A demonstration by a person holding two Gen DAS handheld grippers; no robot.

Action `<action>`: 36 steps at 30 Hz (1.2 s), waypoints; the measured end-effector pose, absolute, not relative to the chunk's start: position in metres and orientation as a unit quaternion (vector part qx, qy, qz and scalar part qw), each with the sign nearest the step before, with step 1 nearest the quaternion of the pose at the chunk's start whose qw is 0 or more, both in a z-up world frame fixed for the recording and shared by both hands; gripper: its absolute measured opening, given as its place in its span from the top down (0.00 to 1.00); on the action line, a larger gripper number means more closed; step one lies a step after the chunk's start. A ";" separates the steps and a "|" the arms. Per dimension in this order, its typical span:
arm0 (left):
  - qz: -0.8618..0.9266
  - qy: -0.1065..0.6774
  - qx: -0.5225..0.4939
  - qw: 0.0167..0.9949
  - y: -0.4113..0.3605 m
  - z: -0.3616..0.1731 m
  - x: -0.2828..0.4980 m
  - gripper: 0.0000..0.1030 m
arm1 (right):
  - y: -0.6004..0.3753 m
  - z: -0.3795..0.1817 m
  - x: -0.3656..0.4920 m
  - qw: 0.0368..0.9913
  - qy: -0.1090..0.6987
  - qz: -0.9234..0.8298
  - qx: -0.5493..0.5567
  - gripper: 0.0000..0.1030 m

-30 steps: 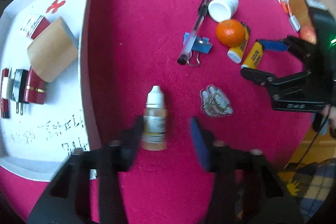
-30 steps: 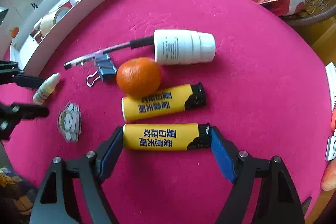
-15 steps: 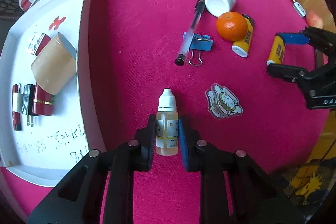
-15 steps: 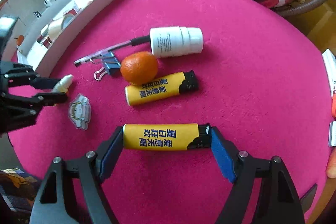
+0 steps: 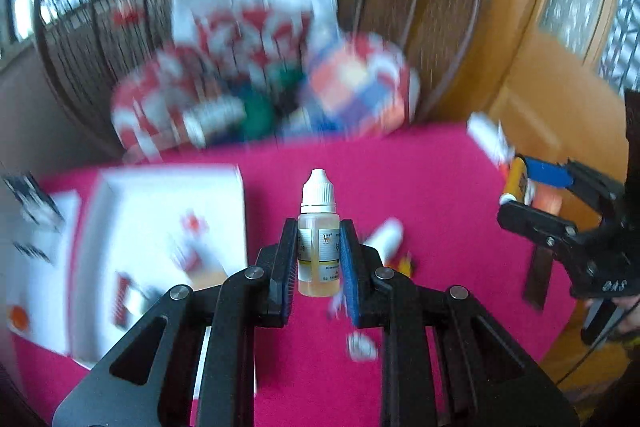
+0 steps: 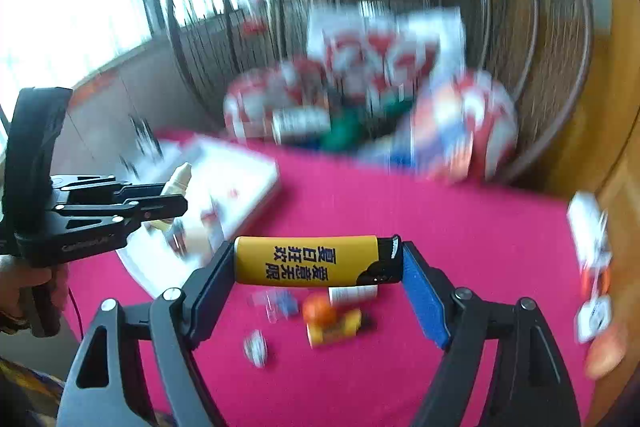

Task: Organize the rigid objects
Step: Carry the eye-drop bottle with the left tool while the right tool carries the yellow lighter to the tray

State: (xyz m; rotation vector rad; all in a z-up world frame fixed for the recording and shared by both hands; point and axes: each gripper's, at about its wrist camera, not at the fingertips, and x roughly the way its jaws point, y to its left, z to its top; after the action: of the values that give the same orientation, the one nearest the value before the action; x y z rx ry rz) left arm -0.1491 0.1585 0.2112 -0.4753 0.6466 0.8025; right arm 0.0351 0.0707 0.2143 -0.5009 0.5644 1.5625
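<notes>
My left gripper (image 5: 319,259) is shut on a small dropper bottle (image 5: 319,227) with a white cap and pale yellow liquid, held upright in the air above the pink table (image 5: 432,187). My right gripper (image 6: 318,263) is shut on a yellow lighter (image 6: 308,261) with black print, held crosswise by its ends, lifted above the table. The right gripper shows at the right of the left wrist view (image 5: 516,187). The left gripper with the bottle shows at the left of the right wrist view (image 6: 172,203). The white tray (image 5: 160,211) lies blurred to the left.
An orange (image 6: 320,309), a second yellow lighter (image 6: 336,327), a white bottle (image 6: 352,293), a binder clip (image 6: 286,303) and a sticker (image 6: 256,347) lie blurred on the table. Patterned cushions (image 5: 260,67) on a wicker chair stand beyond the far edge. White items (image 6: 592,267) lie at the right rim.
Both grippers have lifted and tilted up from looking down at the table. The left carries the dropper bottle, the right the lighter. The background is now motion-blurred.
</notes>
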 end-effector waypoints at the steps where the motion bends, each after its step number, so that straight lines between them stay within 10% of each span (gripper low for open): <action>1: 0.392 0.286 -0.213 0.848 0.158 0.233 -0.153 0.81 | 0.067 0.236 0.032 0.653 0.225 0.695 -0.200 0.22; 12: 0.464 0.158 -0.137 0.861 0.147 0.335 -0.218 0.81 | 0.022 0.349 -0.004 0.688 0.063 0.722 -0.035 0.22; 36: 0.487 0.162 -0.159 0.844 0.161 0.323 -0.303 0.81 | 0.059 0.354 -0.085 0.644 0.080 0.760 -0.047 0.22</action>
State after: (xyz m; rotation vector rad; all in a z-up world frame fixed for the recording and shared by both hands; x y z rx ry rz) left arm -0.3025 0.1612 0.3230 -0.3363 0.3417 1.0274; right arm -0.0853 0.0589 0.3545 -0.1072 0.1818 1.7301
